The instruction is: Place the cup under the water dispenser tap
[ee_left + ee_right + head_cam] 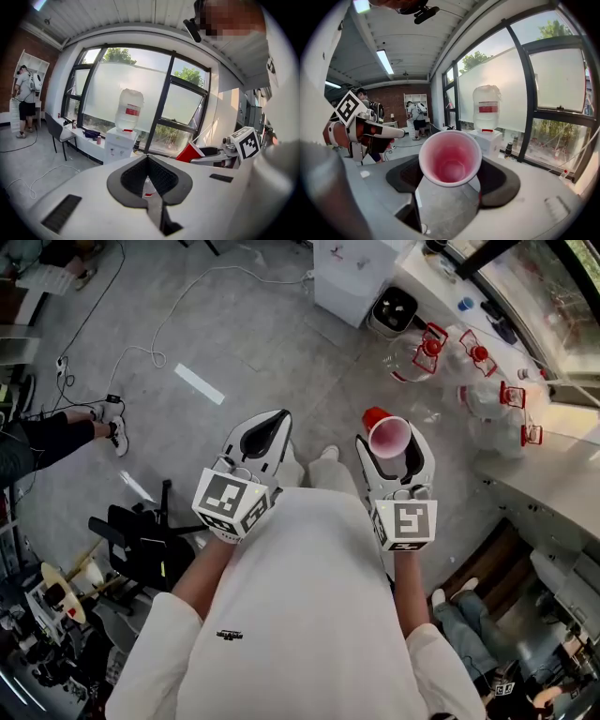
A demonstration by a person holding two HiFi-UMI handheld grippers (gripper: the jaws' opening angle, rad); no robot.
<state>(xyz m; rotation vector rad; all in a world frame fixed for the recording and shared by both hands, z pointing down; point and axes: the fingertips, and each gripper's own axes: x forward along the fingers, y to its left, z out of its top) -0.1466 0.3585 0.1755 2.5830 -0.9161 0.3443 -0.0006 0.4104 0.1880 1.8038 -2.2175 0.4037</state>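
Note:
A red cup (pixel 387 435) with a pale pink inside lies tilted between the jaws of my right gripper (pixel 389 441), mouth toward the camera. From the right gripper view the cup (pixel 450 161) fills the space between the black pads (pixel 502 180), and my right gripper (pixel 451 177) is shut on it. My left gripper (pixel 273 424) is held beside it at the same height, shut and empty (pixel 148 159). The white water dispenser (pixel 121 140), with a clear bottle on top, stands by the window some way ahead (pixel 487 123); in the head view it is the white cabinet (pixel 349 282).
Several clear water bottles with red caps (pixel 427 352) lie on the floor ahead right. A white counter (pixel 553 474) runs along the right. A white cable (pixel 141 354) trails over the grey floor on the left. A chair (pixel 60 133) stands left of the dispenser.

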